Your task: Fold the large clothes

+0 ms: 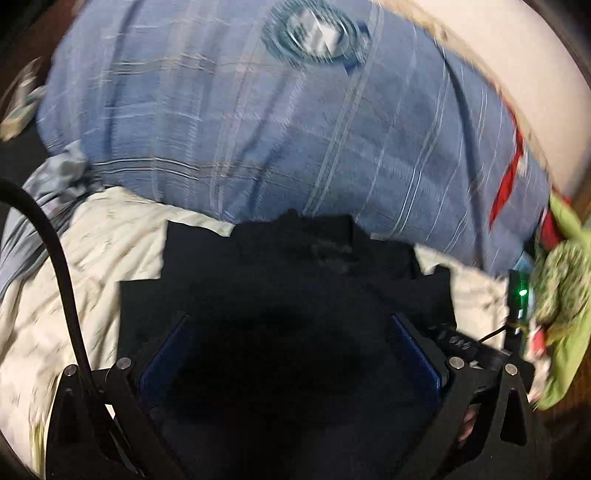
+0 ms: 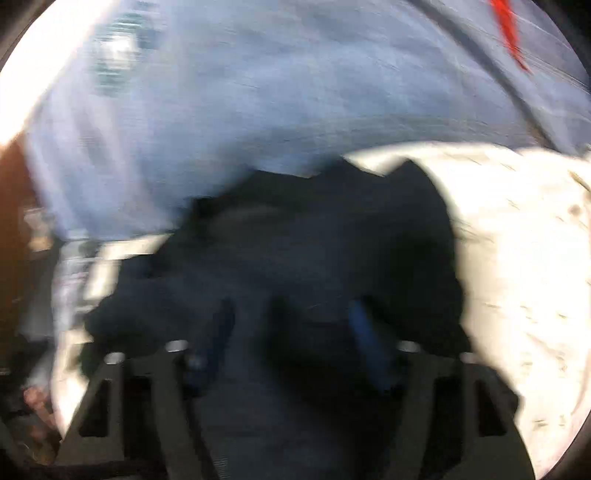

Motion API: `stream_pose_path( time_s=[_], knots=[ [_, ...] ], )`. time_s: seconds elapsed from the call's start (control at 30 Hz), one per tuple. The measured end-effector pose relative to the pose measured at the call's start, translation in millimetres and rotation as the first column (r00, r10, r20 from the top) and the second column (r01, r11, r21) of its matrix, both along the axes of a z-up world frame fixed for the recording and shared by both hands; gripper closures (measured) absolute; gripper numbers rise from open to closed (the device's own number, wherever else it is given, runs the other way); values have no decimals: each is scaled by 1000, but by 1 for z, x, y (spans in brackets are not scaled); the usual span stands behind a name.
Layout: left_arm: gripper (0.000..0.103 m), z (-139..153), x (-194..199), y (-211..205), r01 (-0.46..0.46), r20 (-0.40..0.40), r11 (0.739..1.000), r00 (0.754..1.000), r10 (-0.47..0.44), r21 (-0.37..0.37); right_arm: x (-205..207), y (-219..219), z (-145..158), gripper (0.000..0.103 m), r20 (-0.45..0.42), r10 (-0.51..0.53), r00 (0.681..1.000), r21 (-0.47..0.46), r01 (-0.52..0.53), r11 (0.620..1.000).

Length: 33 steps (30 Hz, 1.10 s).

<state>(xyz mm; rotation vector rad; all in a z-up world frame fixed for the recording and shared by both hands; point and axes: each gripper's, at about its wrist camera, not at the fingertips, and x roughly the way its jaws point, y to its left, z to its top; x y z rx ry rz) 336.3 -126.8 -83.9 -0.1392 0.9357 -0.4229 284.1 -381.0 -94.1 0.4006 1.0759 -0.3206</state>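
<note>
A large black garment (image 1: 295, 273) lies spread on a cream sheet (image 1: 92, 251) on a bed. My left gripper (image 1: 288, 350) hangs over its near part, the blue pads (image 1: 413, 350) far apart and nothing pinched between them. The right wrist view is badly blurred. The same black garment (image 2: 314, 240) fills its middle, rumpled against the cream sheet (image 2: 517, 258). My right gripper (image 2: 293, 332) points steeply down at the cloth, its blue pads (image 2: 364, 332) clearly apart. A dark fold seems to lie between them, but the blur hides whether it touches either pad.
A blue plaid cover (image 1: 258, 129) with a round print (image 1: 314, 33) bulges behind the garment. Green patterned cloth (image 1: 561, 295) and a small device with a green light (image 1: 522, 293) sit at the right. A black cable (image 1: 55, 258) arcs down the left.
</note>
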Motion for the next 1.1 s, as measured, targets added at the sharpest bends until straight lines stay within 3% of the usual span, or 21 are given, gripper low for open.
stream_pose_path(
  time_s=[0.07, 0.17, 0.27, 0.33, 0.43, 0.53, 0.57, 0.67, 0.7, 0.8, 0.9, 1.0, 1.1],
  knots=[
    [1, -20, 12, -11, 37, -39, 999, 999, -35, 40, -16, -30, -15, 49, -21, -58, 998, -14, 57, 998],
    [2, -61, 32, -21, 25, -101, 979, 995, -5, 202, -38, -61, -20, 48, -30, -132, 991, -41, 130, 991],
    [0, -88, 37, -25, 33, -60, 934, 998, -13, 356, -48, -75, -12, 48, -22, -165, 986, 18, 165, 986],
    [1, -88, 34, -26, 40, -30, 916, 999, -31, 399, -54, -70, 4, 48, 44, -154, 987, 34, 153, 988],
    [2, -68, 24, -22, -2, 10, 936, 1000, -2, 351, -59, -37, 29, 47, 155, -74, 985, 39, 69, 997],
    [1, -53, 6, -14, -9, 38, 971, 999, 0, 239, -55, -4, 33, 46, 160, 16, 987, 10, -18, 1000],
    [1, -53, 3, -15, -9, 36, 972, 999, 0, 233, -53, 8, 33, 46, 152, 46, 987, -17, -44, 999],
    [1, -71, -1, -18, -9, 17, 952, 1000, 4, 306, -49, 30, 28, 46, 111, 111, 988, -97, -100, 990],
    [0, -83, 2, -17, -2, -5, 940, 1000, 3, 340, -49, 30, 23, 46, 84, 122, 989, -113, -112, 987],
    [0, -91, 2, -9, 1, 11, 942, 1000, -5, 335, -46, 23, -4, 45, -33, 136, 990, -129, -139, 982],
    [0, -89, 3, -8, 15, -2, 942, 1000, -15, 336, -55, 12, -13, 44, -47, 138, 989, -136, -143, 980],
    [3, -75, 6, 3, -27, -15, 945, 999, 34, 325, -64, 1, 6, 44, -21, 67, 998, -115, -69, 991],
    [0, -39, 15, 4, -59, 54, 978, 997, 49, 201, -55, -3, 36, 42, 98, 83, 992, -119, -71, 990]
  ],
)
